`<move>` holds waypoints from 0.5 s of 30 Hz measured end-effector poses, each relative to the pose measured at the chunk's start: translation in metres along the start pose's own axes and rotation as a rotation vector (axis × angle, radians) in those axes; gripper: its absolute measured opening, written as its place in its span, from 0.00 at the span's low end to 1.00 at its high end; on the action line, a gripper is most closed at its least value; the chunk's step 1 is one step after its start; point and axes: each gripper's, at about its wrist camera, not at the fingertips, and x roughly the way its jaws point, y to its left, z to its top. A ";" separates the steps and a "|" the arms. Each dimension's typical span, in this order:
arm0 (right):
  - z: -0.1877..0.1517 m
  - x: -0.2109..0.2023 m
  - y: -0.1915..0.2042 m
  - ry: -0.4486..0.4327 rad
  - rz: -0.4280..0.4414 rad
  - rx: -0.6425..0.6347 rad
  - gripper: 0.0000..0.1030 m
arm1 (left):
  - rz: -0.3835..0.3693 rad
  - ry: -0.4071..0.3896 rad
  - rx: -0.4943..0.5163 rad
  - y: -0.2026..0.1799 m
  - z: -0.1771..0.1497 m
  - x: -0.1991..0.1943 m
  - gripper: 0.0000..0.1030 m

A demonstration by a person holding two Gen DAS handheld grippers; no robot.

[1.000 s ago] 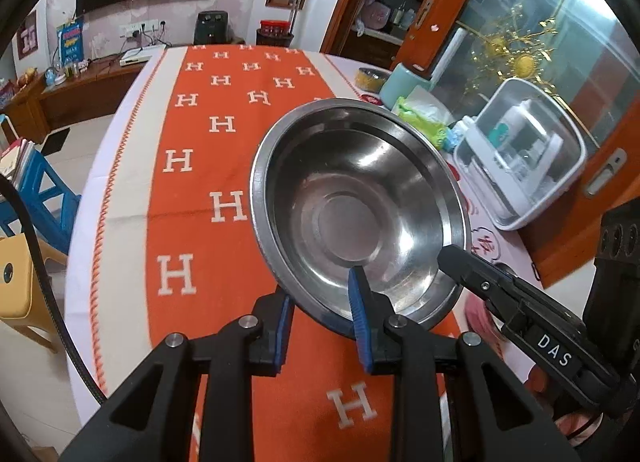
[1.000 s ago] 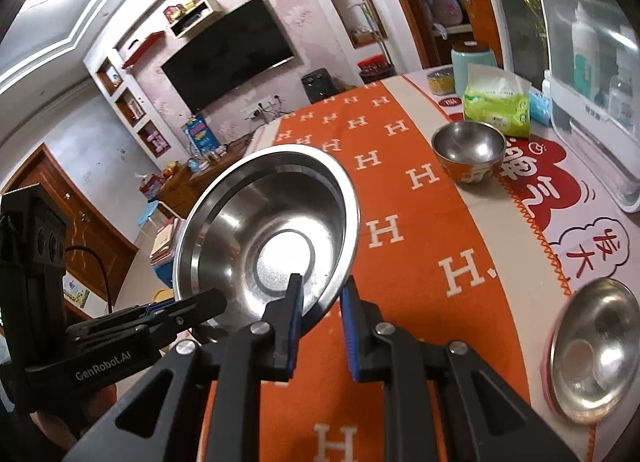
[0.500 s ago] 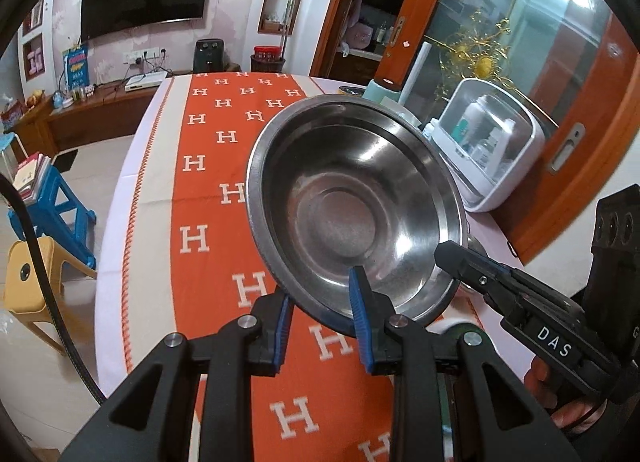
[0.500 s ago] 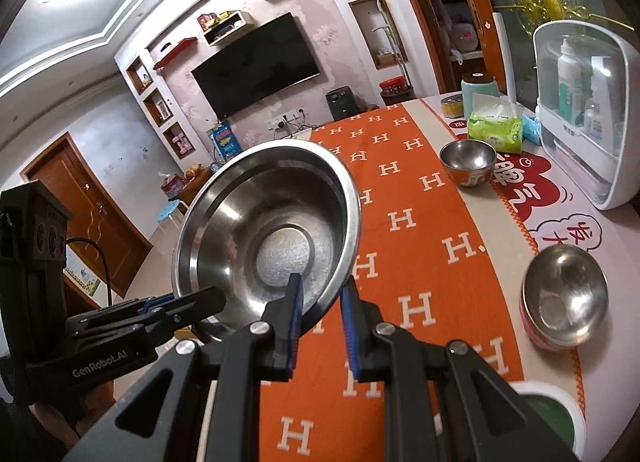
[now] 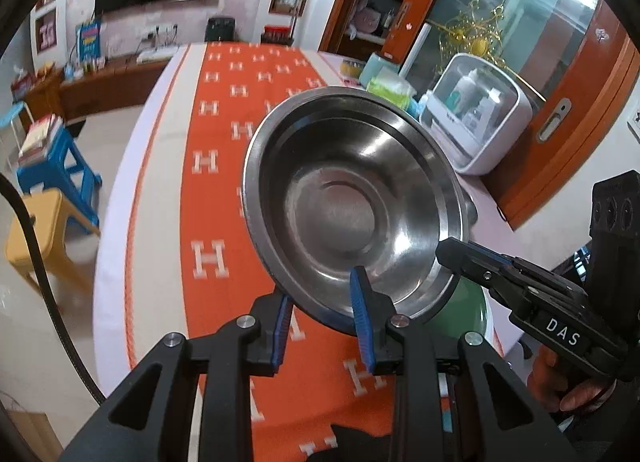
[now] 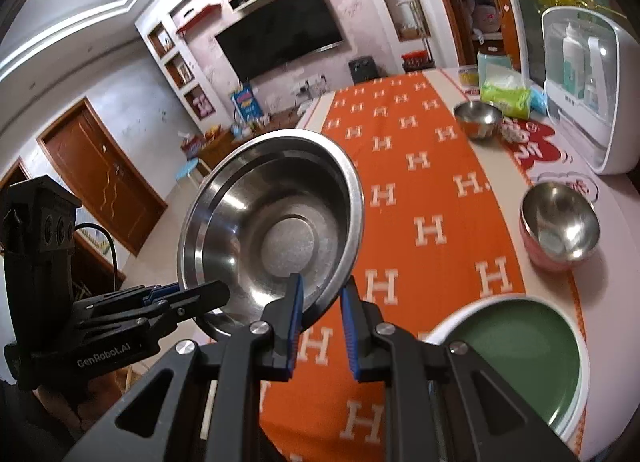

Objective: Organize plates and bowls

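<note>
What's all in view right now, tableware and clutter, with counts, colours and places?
Big bowl: 1, steel, lifted over the cloth, rim gripped by both grippers.
Small bowls: 2, steel; one far near the tissues, one nearer with a pink outside, by the right table edge.
Plate: 1, green with white rim, near right on the table.
Cloth: 1, orange with white H marks, down the table's middle.
Tissue pack: 1, green, far right.
Cabinet: 1, white, bottles inside, right edge.
Canister: 1, pale teal, behind the tissues.
Stools: 2, blue and yellow, on the floor left.
TV: 1, black, far wall.
Left gripper: black, blue pads, shut on the bowl.
Right gripper: same, shut on the bowl.
</note>
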 end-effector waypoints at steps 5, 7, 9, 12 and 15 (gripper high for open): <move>-0.020 0.004 -0.002 0.086 -0.012 -0.003 0.17 | -0.014 0.069 -0.043 0.004 -0.027 0.007 0.26; -0.026 0.005 -0.003 0.108 -0.014 -0.004 0.17 | -0.015 0.085 -0.052 0.003 -0.034 0.009 0.26; -0.031 0.007 -0.005 0.130 -0.016 -0.005 0.17 | -0.013 0.100 -0.058 0.002 -0.039 0.013 0.26; -0.037 0.011 -0.008 0.165 -0.022 -0.008 0.17 | -0.011 0.135 -0.072 0.001 -0.046 0.019 0.27; -0.042 0.018 -0.010 0.209 -0.023 -0.010 0.17 | -0.008 0.178 -0.094 0.004 -0.052 0.028 0.27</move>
